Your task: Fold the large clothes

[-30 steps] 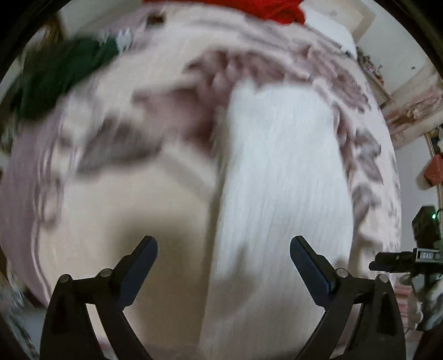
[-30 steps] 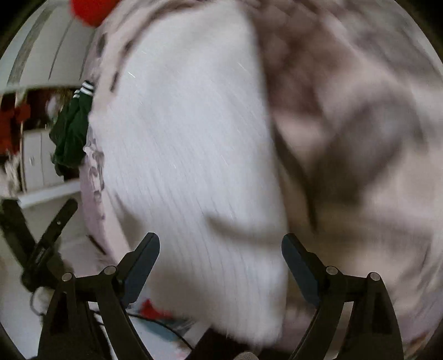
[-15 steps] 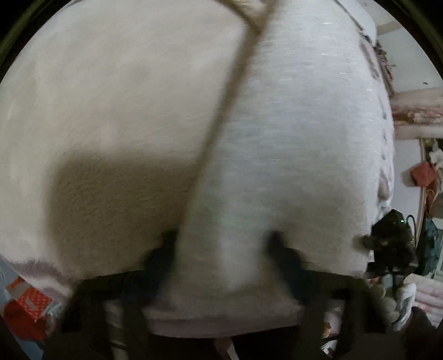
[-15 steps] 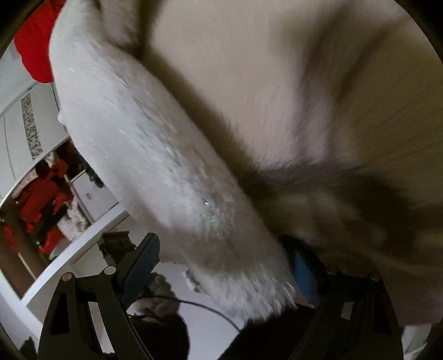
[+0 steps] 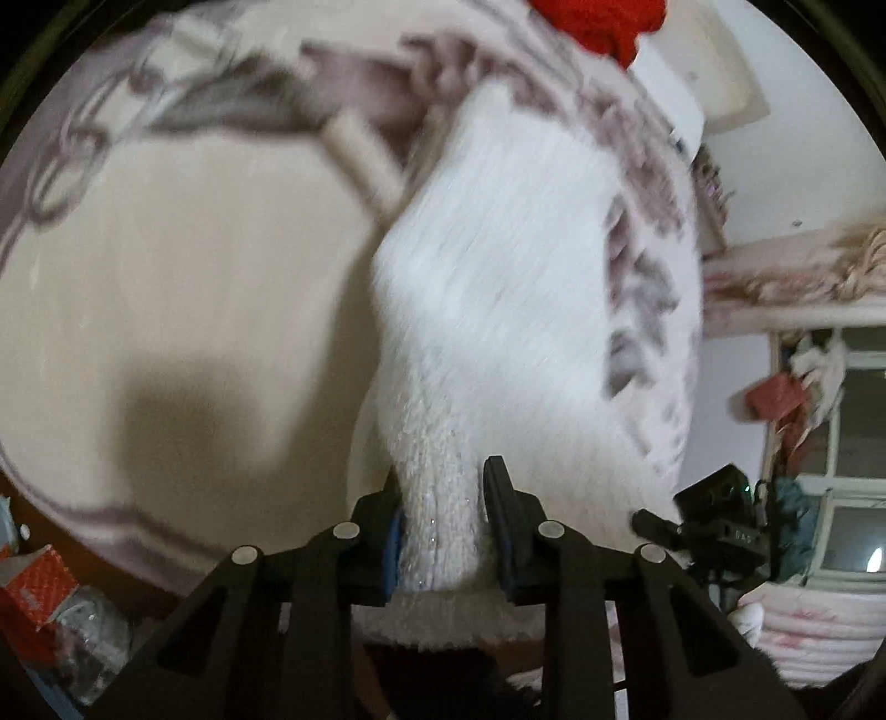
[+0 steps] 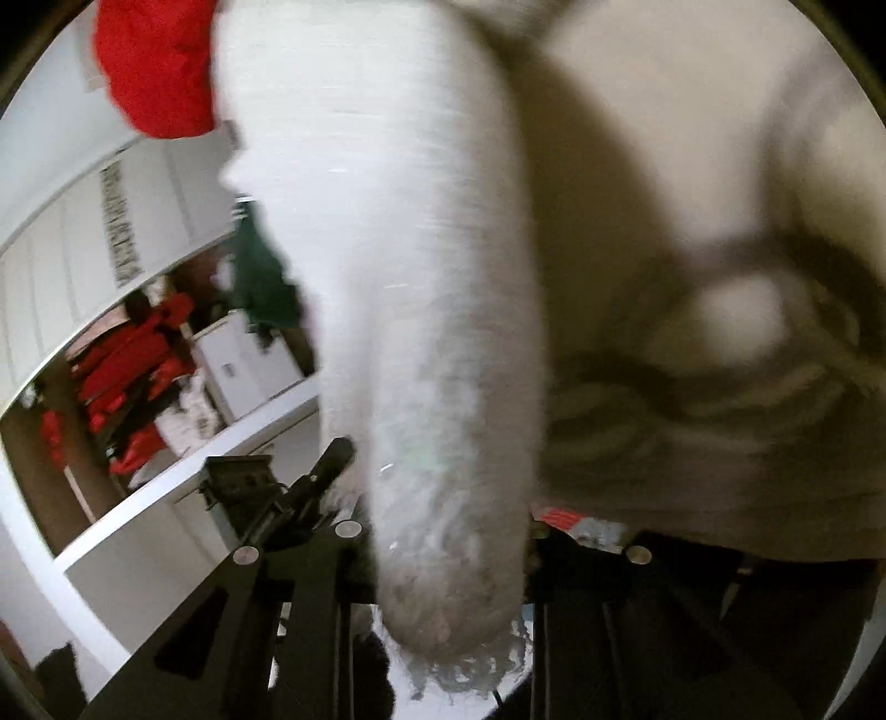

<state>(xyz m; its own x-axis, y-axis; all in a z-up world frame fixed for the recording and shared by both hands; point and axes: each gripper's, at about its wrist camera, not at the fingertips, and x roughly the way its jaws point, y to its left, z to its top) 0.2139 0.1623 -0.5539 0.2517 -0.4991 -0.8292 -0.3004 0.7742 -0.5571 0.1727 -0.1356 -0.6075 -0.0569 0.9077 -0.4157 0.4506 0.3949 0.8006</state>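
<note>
A: In the left wrist view our left gripper (image 5: 440, 526) has its jaws clamped on a bunched edge of the white knit (image 5: 487, 310). The fabric is pinched at 6 o'clock and fans out upward toward 12.

B: And the knit lies over the blanket (image 5: 183, 288), the cream one with a mauve pattern along its border from 9 o'clock round to 2. A red garment (image 5: 603, 22) sits at 1 o'clock, at the far edge.

A: At 4 o'clock we see our right gripper (image 5: 714, 526) as a dark body just beside the knit's hem. A window (image 5: 847, 443) is behind it at 3 o'clock.

B: In the right wrist view the knit (image 6: 398, 277) runs from 12 o'clock down the middle and drapes over our right gripper (image 6: 448, 554). The fingertips are hidden under the cloth, so we cannot tell how those jaws stand.

A: Agreed. The blanket (image 6: 692, 194) fills the side from 1 to 4 o'clock there, blurred. The red garment (image 6: 155, 66) is at 11 o'clock, touching the knit's edge.

B: At 8 o'clock we see the left gripper (image 6: 288, 498), near the knit. Beyond it, at 9 o'clock, a white cabinet (image 6: 249, 360) and red clothes (image 6: 133, 360).
</note>
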